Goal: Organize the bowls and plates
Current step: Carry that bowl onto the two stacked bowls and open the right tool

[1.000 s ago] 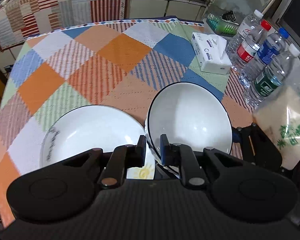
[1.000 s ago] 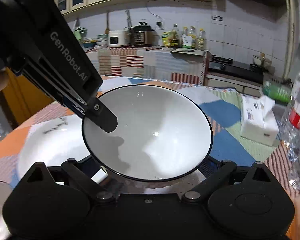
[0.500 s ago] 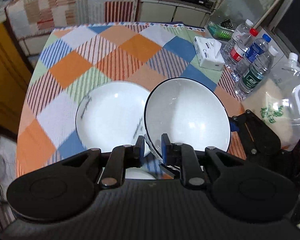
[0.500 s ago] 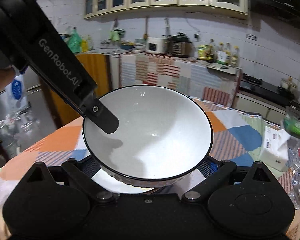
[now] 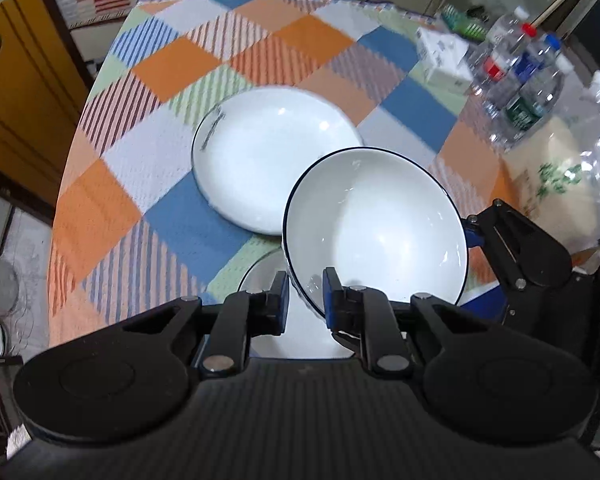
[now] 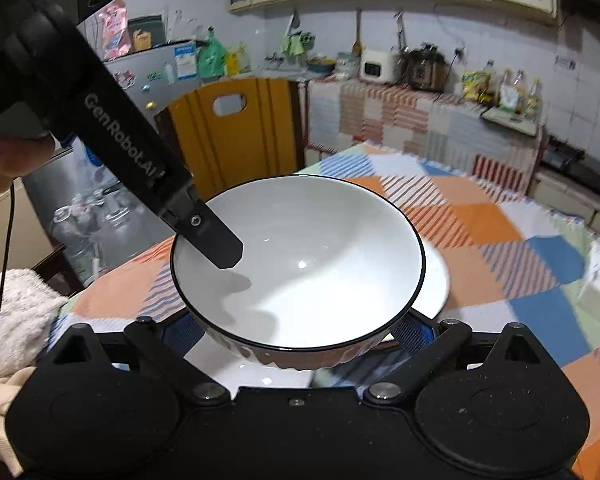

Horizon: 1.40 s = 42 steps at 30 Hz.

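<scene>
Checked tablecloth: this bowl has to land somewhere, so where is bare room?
Free: the far patches of the checked tablecloth beyond the white round plate, and its left strip by the table edge. Crowded: the right side, with the white tissue pack and clear plastic water bottles. The black-rimmed white bowl hangs over the near part.

Left gripper (image 5: 305, 296) jaws clamped (pointing steeply down); right gripper (image 6: 296, 330) jaws wide.

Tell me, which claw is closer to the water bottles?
Right. The right claw holds the bowl on the side facing the water bottles. The left claw pinches the bowl's rim on the side away from them.
</scene>
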### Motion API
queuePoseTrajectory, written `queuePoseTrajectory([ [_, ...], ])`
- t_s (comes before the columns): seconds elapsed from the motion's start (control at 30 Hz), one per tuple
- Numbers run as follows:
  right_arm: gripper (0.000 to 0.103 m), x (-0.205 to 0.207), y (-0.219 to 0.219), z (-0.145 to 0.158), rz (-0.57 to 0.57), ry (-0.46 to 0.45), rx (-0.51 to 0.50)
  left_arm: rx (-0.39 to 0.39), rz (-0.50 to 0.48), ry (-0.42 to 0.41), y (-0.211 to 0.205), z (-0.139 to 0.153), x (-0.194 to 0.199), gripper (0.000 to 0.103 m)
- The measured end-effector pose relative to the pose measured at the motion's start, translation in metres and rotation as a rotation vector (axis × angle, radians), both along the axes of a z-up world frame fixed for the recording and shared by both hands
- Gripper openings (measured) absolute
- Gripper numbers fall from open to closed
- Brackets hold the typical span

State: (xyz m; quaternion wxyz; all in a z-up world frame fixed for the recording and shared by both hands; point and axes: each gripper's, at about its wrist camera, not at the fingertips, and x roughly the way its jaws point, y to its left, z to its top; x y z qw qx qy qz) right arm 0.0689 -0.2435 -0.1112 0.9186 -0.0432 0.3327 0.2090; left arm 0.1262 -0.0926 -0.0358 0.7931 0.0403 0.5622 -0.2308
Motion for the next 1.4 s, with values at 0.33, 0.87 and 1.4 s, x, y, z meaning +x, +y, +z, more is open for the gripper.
queuePoseTrajectory([
  [0.33, 0.099, -0.01, 0.012, -0.03, 0.097, 0.105, 0.049, 0.025, 0.014, 0.118, 0.017, -0.041, -0.001, 0.015],
  [0.87, 0.099, 0.0, 0.03, -0.043, 0.121, 0.132, -0.03, 0.143, -0.02, 0.1, 0.008, -0.065, -0.001, 0.015],
  [1.4, 0.099, 0.002, 0.029, -0.045, 0.149, 0.154, -0.042, 0.195, -0.02, 0.022, 0.003, -0.083, -0.008, 0.016],
])
